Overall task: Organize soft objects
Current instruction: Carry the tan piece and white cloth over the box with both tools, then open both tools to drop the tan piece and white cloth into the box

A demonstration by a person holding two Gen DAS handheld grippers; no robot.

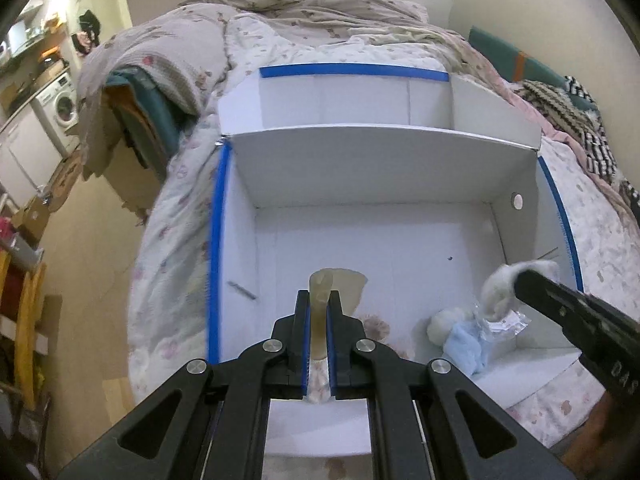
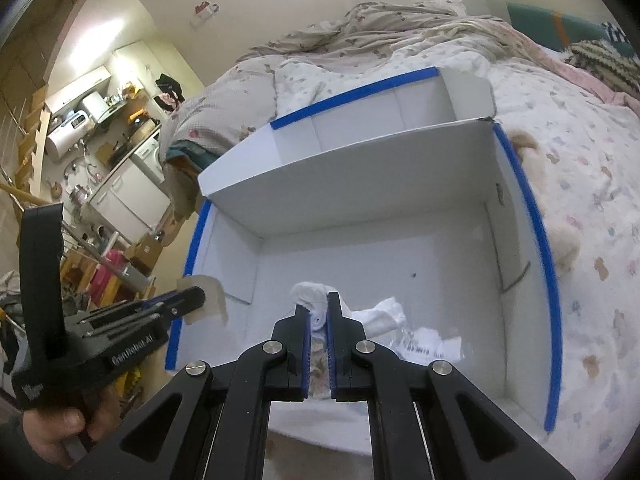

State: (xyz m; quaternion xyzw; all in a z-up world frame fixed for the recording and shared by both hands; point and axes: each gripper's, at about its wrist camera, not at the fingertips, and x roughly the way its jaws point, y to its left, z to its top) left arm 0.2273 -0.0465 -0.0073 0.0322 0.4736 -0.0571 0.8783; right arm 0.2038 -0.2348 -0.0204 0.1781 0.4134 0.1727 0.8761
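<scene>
Two grippers loaded, mid-carry over white divided box (image 1: pixel 384 168) on bed (image 1: pixel 180 208). Left gripper (image 1: pixel 319 300) clamped on beige sock (image 1: pixel 322 312), long axis along fingers, toe flopping forward. Right gripper (image 2: pixel 318 304) clamped on white sock (image 2: pixel 314 300), bunched, axis unclear. Next, likely: lower into near compartment, release beside blue plush (image 1: pixel 466 344).

Rumpled duvet (image 1: pixel 312 12) bunched well beyond fingertips; washing machine (image 1: pixel 64 106) far off to their left w/ kitchen shelves (image 2: pixel 84 112); striped knit throw (image 1: pixel 568 108) far right, teal headboard (image 1: pixel 508 56) behind.
</scene>
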